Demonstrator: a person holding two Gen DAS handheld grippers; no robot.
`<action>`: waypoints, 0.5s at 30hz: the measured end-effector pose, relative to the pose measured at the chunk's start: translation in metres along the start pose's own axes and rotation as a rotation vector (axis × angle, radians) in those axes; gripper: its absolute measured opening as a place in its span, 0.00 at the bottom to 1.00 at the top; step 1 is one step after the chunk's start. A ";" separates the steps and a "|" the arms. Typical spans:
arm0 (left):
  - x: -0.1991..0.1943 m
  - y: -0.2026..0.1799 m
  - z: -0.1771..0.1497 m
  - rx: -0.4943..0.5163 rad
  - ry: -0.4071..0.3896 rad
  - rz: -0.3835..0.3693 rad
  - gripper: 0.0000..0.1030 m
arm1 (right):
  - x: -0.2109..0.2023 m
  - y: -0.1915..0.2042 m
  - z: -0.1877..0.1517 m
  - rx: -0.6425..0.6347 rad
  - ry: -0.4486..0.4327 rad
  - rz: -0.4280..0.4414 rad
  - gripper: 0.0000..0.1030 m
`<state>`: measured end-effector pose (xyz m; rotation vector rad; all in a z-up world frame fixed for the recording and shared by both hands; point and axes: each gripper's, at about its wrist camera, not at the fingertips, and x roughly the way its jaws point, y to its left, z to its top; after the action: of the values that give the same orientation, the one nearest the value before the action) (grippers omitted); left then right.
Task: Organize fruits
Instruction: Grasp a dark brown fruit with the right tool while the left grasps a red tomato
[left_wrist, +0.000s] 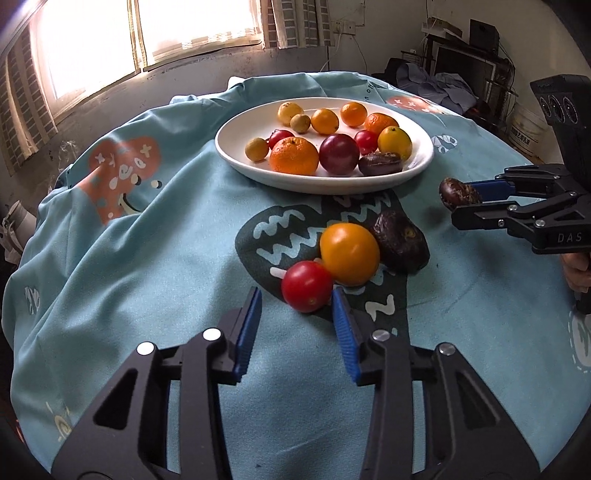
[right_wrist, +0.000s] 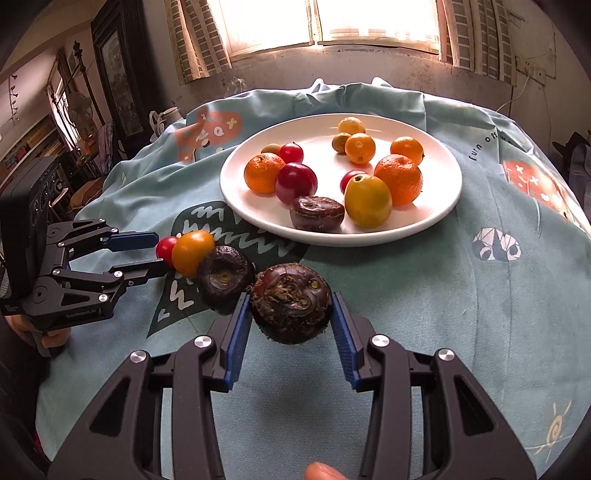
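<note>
Both jaws apart, right gripper (right_wrist: 291, 314) cradling water chestnut (right_wrist: 291, 303)

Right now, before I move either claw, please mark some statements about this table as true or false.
1. The right claw holds a dark water chestnut. True.
2. The left claw is closed on the red tomato. False: it is open, and the tomato lies on the cloth at its fingertips.
3. The white plate is empty. False: it holds many fruits.
4. A second chestnut lies on the cloth beside the orange tomato. True.
</note>
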<state>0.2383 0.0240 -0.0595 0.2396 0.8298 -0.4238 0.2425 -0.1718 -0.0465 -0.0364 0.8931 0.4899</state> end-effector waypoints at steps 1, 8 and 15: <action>0.002 0.000 0.001 0.005 0.001 -0.005 0.39 | 0.000 0.000 0.000 -0.001 -0.001 0.002 0.42; 0.016 -0.001 0.009 0.054 0.028 -0.025 0.39 | 0.003 0.000 0.000 0.001 0.011 -0.005 0.42; 0.020 -0.004 0.010 0.051 0.035 -0.051 0.30 | 0.002 0.001 0.001 -0.005 0.007 -0.001 0.42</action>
<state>0.2548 0.0112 -0.0685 0.2740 0.8617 -0.4903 0.2435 -0.1703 -0.0474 -0.0430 0.8992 0.4911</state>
